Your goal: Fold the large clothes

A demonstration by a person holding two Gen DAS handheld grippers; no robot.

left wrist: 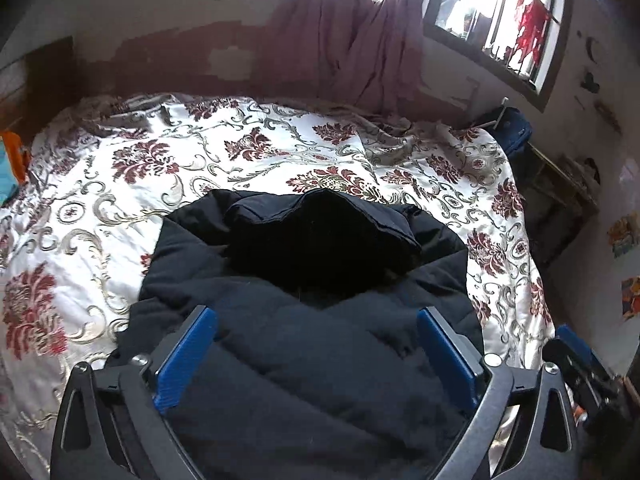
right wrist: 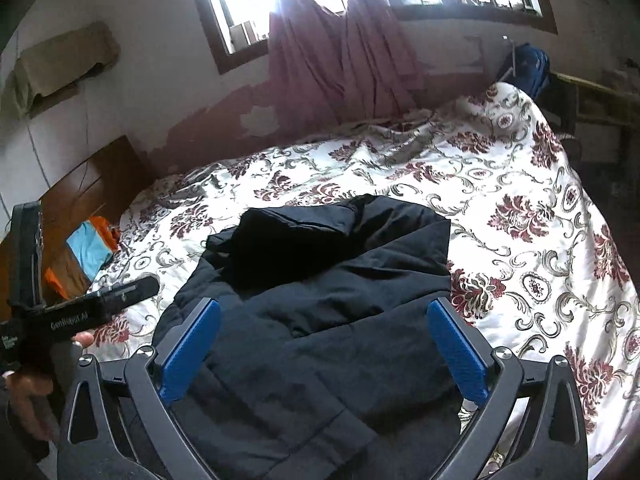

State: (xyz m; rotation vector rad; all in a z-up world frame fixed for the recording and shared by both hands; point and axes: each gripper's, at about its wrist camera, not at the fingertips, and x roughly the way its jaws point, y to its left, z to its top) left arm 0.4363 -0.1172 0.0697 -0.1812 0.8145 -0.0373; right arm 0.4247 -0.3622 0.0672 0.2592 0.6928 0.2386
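A dark navy padded jacket (left wrist: 312, 280) lies bunched on the flowered bedspread (left wrist: 200, 152), hood end towards the far wall; it also shows in the right wrist view (right wrist: 328, 280). My left gripper (left wrist: 318, 316) is open, its blue pads wide apart above the jacket's near part, holding nothing. My right gripper (right wrist: 324, 308) is open too, above the jacket's near edge, empty. The left gripper's body (right wrist: 80, 308) shows at the left of the right wrist view, held in a hand.
The bedspread (right wrist: 520, 208) covers the whole bed. A wooden headboard (right wrist: 92, 176) and orange and blue cloth (right wrist: 90, 248) are at the left. Pink curtains (left wrist: 344, 32) hang under windows at the back wall. A blue bag (right wrist: 528, 64) and shelf stand at the right.
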